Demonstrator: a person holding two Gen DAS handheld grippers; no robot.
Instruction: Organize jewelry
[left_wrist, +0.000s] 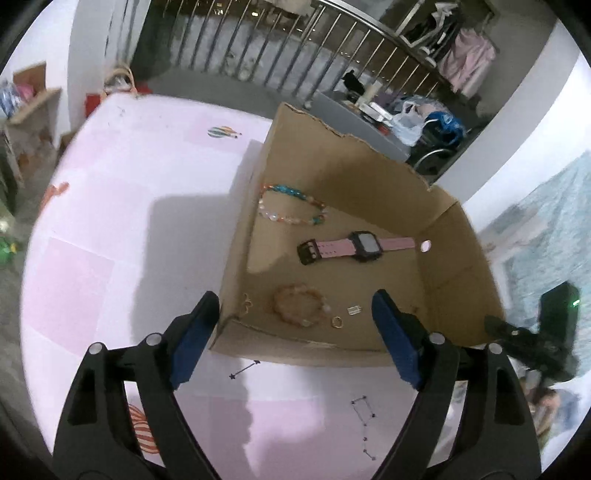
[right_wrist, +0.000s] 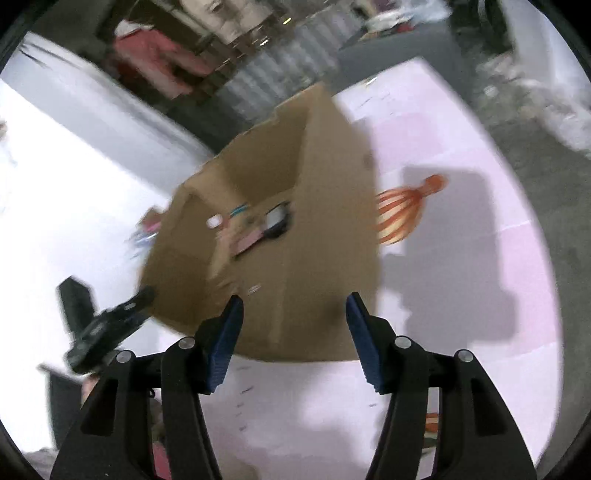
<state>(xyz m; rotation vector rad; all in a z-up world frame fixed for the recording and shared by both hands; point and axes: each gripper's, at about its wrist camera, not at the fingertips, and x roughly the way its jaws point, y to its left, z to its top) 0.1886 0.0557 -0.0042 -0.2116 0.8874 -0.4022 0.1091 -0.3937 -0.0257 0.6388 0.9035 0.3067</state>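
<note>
In the left wrist view, the left gripper (left_wrist: 295, 325) is hanging over the near edge of a cardboard box (left_wrist: 454, 258), its blue-padded jaws standing wide apart with nothing pressed between them. The box is sitting open on a pink and white sheet (left_wrist: 122, 206) printed with small drawings. Its walls are torn and ragged along the far edge, and one wall is showing a small round hole.

The jewelry is lying spread on the box floor. A bracelet of blue, white and orange beads (left_wrist: 293, 205) is resting near the far left corner. A watch (left_wrist: 360, 247) with a pink strap and a dark square case is lying flat across the middle, its buckle end pointing left. Nearer the gripper, a bracelet of pale orange beads (left_wrist: 301, 304) is lying in a loop. Just beside it are a small gold ring (left_wrist: 337, 322), a tiny pale rectangular piece (left_wrist: 354, 309) and, toward the left wall, a small thin gold item (left_wrist: 246, 302) too small to tell. The right gripper (left_wrist: 524, 339) is showing as a dark shape just outside the box's right wall.

In the right wrist view, everything is smearing with blur. The right gripper (right_wrist: 293, 332) is standing with its jaws well apart and empty over the box's outer wall (right_wrist: 325, 240). Inside, the pink strap and dark case of the watch (right_wrist: 273, 221) are barely readable. The left gripper (right_wrist: 110, 325) is showing at the left.
</note>
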